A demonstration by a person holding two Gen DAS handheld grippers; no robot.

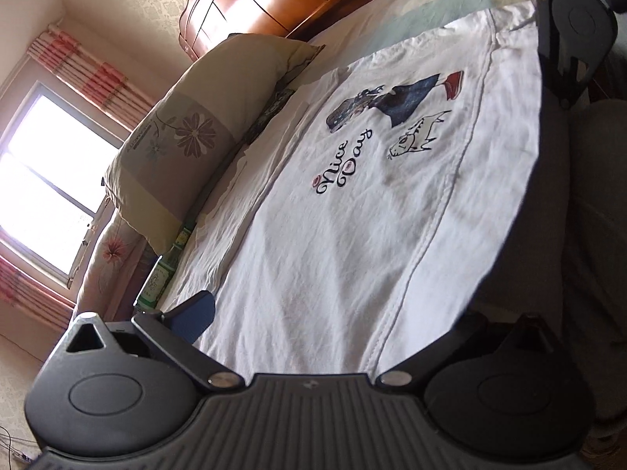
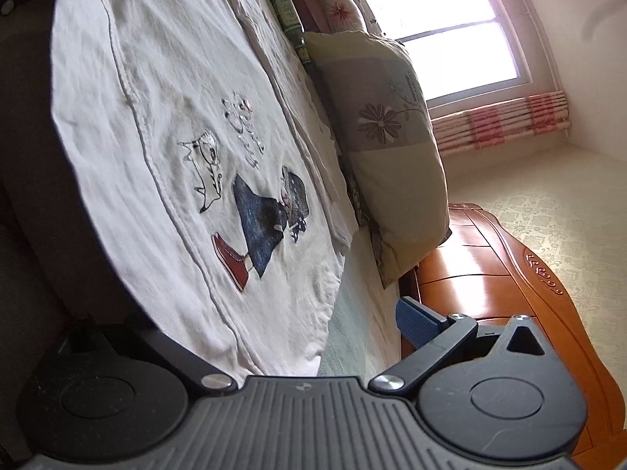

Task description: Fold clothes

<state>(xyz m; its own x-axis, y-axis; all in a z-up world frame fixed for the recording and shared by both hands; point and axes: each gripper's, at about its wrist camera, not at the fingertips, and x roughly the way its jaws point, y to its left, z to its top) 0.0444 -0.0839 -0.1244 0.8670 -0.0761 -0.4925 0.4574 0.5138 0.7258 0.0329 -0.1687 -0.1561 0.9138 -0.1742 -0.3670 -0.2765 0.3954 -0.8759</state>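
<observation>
Left gripper [image 1: 333,329]: jaws standing wide apart, spanning the hem end of the white T-shirt [image 1: 352,203]; blue pad of one finger [image 1: 196,315] showing at the shirt's far side edge, the other finger hidden under the near edge of the cloth. Whether cloth is lying between the pads, cannot tell.

Right gripper [image 2: 274,337]: jaws likewise spread wide, sitting at the shirt's neck-side end; blue fingertip [image 2: 415,323] hovering over the pale bedsheet [image 2: 360,313], clear of the cloth; other finger lost beneath the shirt's near edge.

T-shirt lying spread flat, print side up, along the near edge of the bed; printed figure with a cat and "Nice Day" lettering [image 1: 343,168] facing up.

Beyond the shirt: floral pillow [image 1: 172,145] resting along the bed's far edge, wooden headboard [image 1: 250,0] at the bed's end, bright window [image 2: 443,27] with red-striped curtain [image 1: 86,66] behind.
</observation>
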